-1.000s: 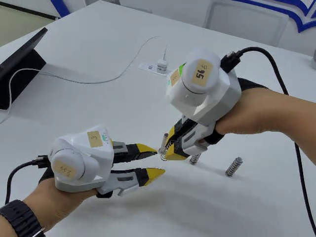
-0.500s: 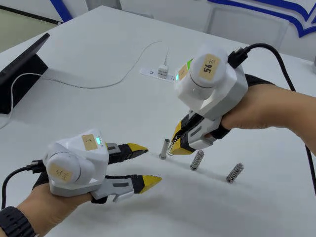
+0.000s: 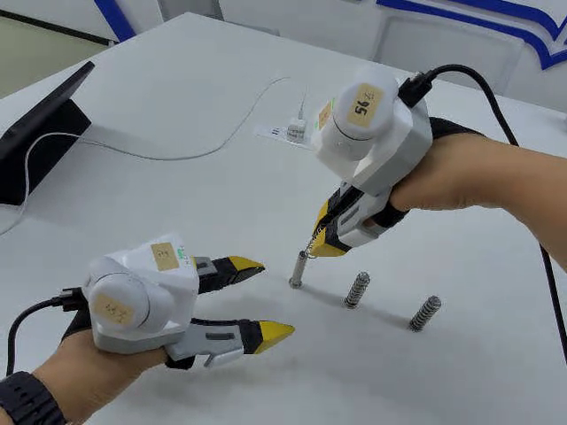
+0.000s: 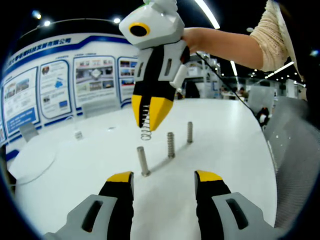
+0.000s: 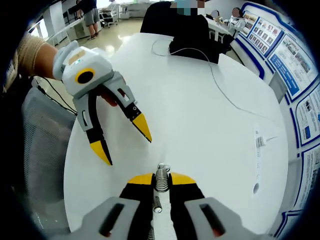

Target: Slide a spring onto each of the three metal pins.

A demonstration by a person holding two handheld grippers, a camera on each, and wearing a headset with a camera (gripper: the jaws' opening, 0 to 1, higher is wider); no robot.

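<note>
Spring [image 4: 145,122] pinched just above bare pin [image 3: 299,268].
At left, left gripper [image 3: 271,297] spread wide, holding nothing, low over white table [image 3: 177,204]. Next, bare pin standing upright, spring hanging over its top from pressed tips of right gripper [image 3: 323,251]. Further right, second pin [image 3: 356,289] and third pin [image 3: 425,312], each already wearing a coil.
</note>
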